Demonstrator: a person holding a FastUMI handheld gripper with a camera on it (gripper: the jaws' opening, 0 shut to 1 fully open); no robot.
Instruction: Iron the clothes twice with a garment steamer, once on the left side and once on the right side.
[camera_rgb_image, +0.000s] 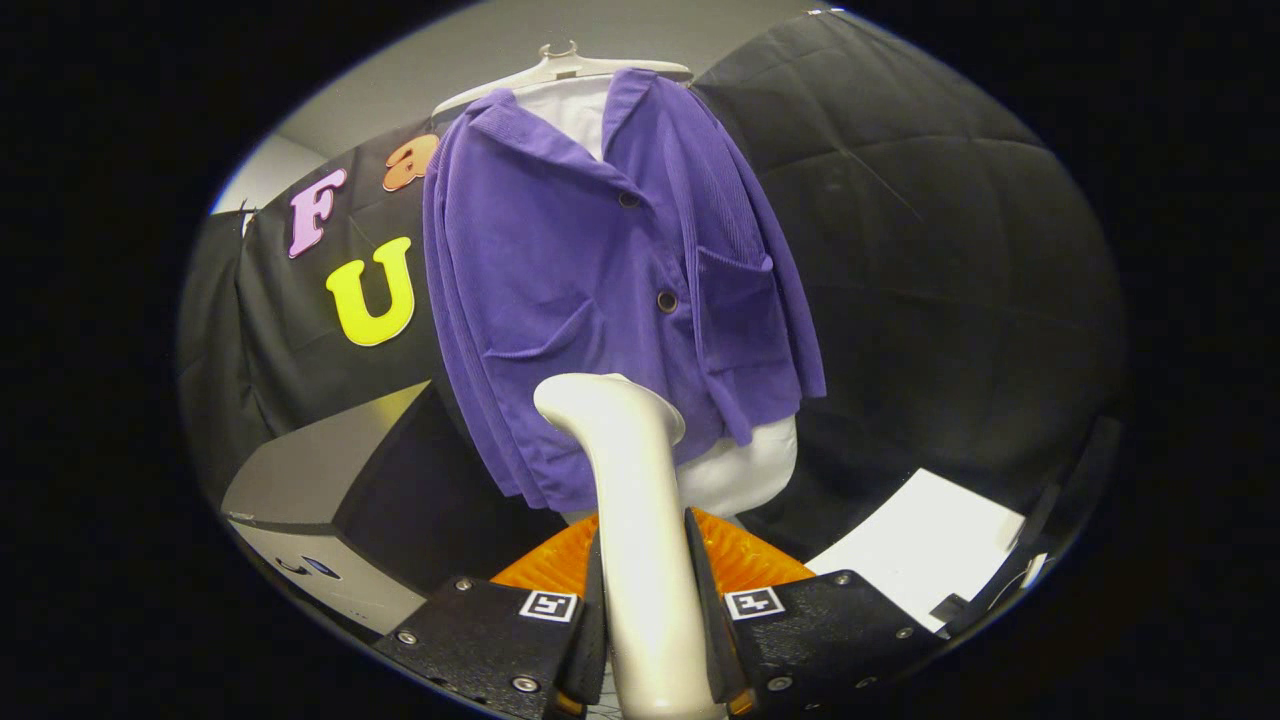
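Note:
A purple button-up jacket (590, 290) hangs on a white hanger (560, 68) over a white garment, against the black cloth wall. My gripper (645, 610) is shut on the handle of a cream garment steamer (625, 480), which rises between the fingers. The steamer's head (605, 398) sits at the lower front of the jacket, a little left of the button line; whether it touches the cloth I cannot tell.
A grey and black box-like unit (340, 500) stands to the lower left of the jacket. A white sheet (930, 550) lies on the surface to the lower right. An orange ribbed part (740, 555) shows just behind the fingers.

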